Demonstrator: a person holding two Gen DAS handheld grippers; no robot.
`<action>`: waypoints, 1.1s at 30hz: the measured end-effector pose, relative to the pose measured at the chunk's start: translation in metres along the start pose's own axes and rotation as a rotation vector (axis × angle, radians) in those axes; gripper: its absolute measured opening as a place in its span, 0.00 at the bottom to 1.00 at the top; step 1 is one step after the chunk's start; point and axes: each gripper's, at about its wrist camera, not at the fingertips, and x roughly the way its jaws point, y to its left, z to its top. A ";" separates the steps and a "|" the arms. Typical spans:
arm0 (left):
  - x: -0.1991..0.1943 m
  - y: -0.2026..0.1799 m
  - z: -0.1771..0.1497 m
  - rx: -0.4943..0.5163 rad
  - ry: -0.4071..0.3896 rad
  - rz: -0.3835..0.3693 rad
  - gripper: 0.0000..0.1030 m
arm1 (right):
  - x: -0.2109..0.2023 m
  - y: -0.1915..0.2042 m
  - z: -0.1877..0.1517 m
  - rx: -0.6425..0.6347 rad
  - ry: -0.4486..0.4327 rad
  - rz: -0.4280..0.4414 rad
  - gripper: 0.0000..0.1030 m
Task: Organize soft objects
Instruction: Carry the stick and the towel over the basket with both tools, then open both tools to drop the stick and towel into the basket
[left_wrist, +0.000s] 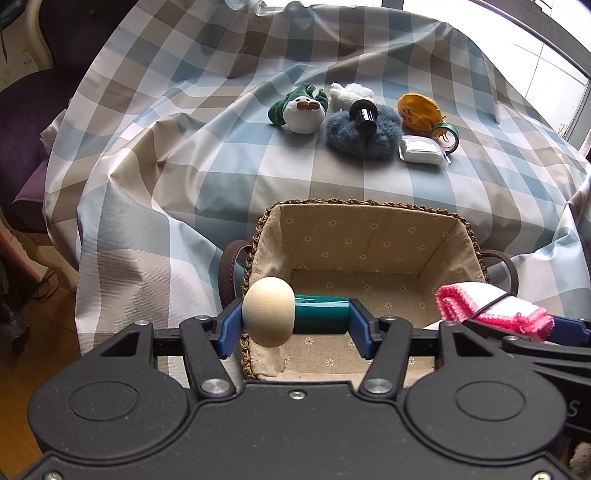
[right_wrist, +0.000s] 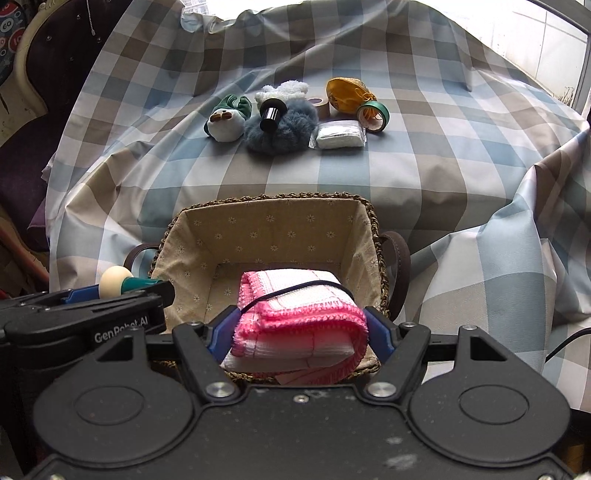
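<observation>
My left gripper is shut on a teal stick with a cream ball end, held over the near left rim of the lined wicker basket. My right gripper is shut on a folded pink and white cloth bound by a black band, held over the basket's near edge. The cloth also shows in the left wrist view. Farther back on the checked tablecloth lie a green and white plush, a blue-grey fluffy thing, a white fleecy thing and a yellow pouch.
A black cylinder rests on the blue-grey fluff. A white packet, a green tape roll and a brown tape roll lie beside it. A dark chair stands at the left. The basket has brown handles.
</observation>
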 end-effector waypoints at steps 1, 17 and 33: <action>0.001 -0.001 0.000 0.002 0.006 0.001 0.54 | 0.000 -0.001 0.000 0.003 -0.001 -0.005 0.69; 0.008 -0.006 -0.004 0.020 0.028 0.010 0.54 | 0.001 -0.002 -0.001 0.010 0.010 -0.014 0.70; 0.007 -0.005 -0.003 0.013 0.012 0.040 0.72 | 0.001 -0.004 -0.001 0.018 0.000 -0.024 0.77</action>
